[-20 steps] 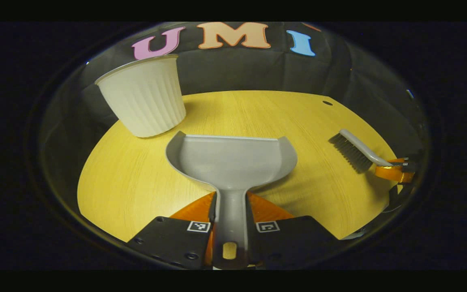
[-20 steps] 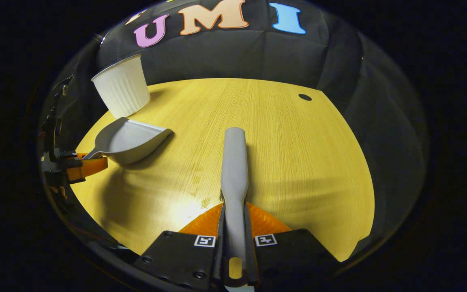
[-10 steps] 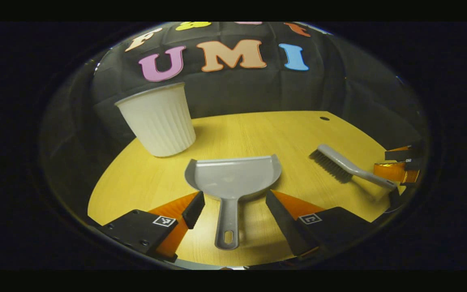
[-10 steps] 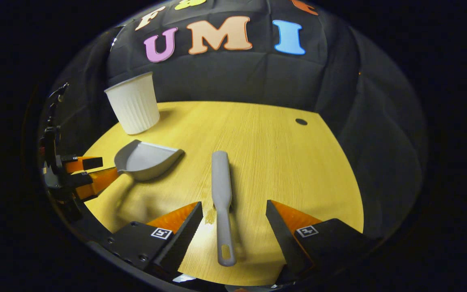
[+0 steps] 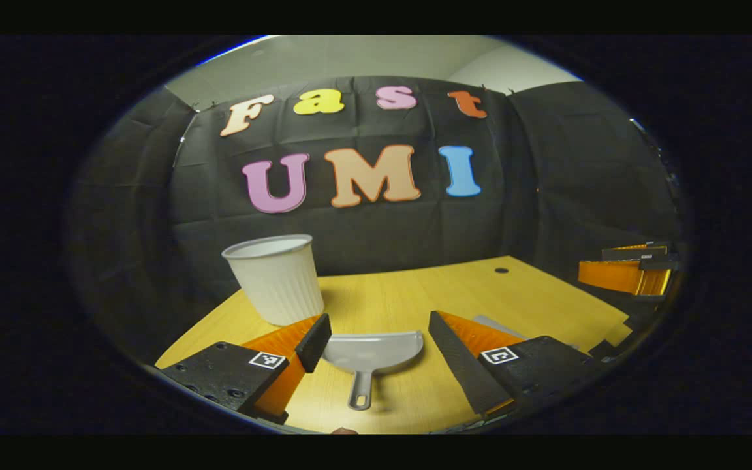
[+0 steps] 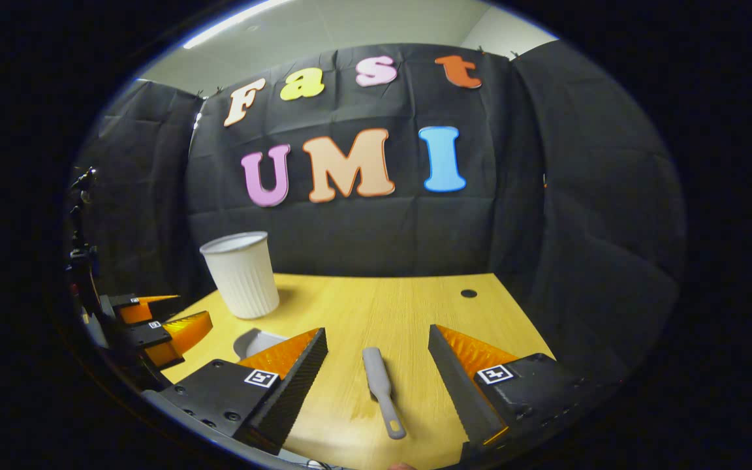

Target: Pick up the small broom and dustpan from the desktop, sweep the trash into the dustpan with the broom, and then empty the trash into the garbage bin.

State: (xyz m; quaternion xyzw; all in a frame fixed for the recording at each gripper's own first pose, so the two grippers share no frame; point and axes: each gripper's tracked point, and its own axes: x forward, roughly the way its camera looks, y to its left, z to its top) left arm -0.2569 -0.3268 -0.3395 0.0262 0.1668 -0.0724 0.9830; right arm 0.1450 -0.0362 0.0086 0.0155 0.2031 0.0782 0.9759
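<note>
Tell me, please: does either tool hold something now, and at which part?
Nothing is held. The left tool is open above the dustpan, and the right tool is open above the broom; both things lie on the desk.

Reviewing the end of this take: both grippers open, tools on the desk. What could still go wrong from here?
1. The bin stands upright near the desk corner; a careless hand pass might tip it.
2. The dustpan lies between the open left gripper fingers, the broom between the right gripper ones; a dip could knock either.
3. The broom handle lies close to the near edge and may get nudged off.
</note>
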